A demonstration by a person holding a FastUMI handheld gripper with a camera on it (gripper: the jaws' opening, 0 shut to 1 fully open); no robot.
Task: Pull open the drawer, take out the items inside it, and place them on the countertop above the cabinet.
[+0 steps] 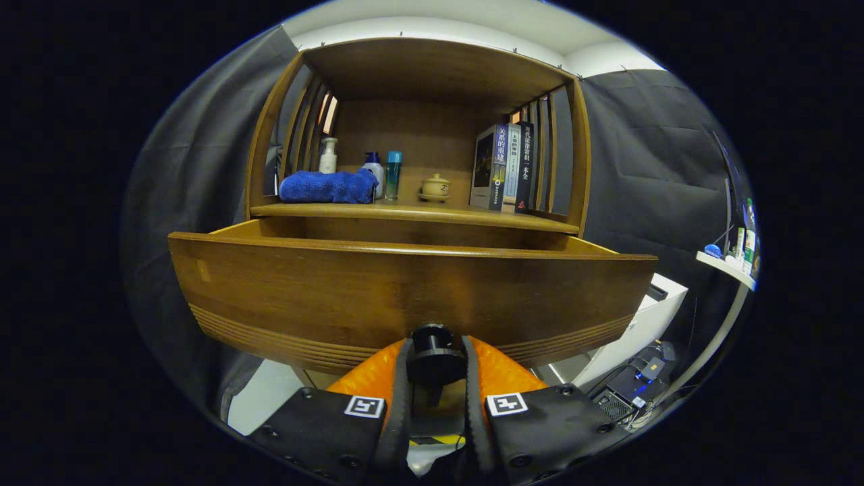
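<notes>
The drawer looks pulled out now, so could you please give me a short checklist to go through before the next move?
1. Drawer pulled out from the cabinet: ok, its front stands well forward of the countertop.
2. Gripper hold on the black knob: ok, both fingers press on it; release comes first.
3. Items inside the drawer: cannot tell, the drawer front hides the interior.
4. Free spot on the countertop: ok, bare wood between the small yellow pot and the blue towel.
5. Books standing clear of that spot: ok.
</notes>
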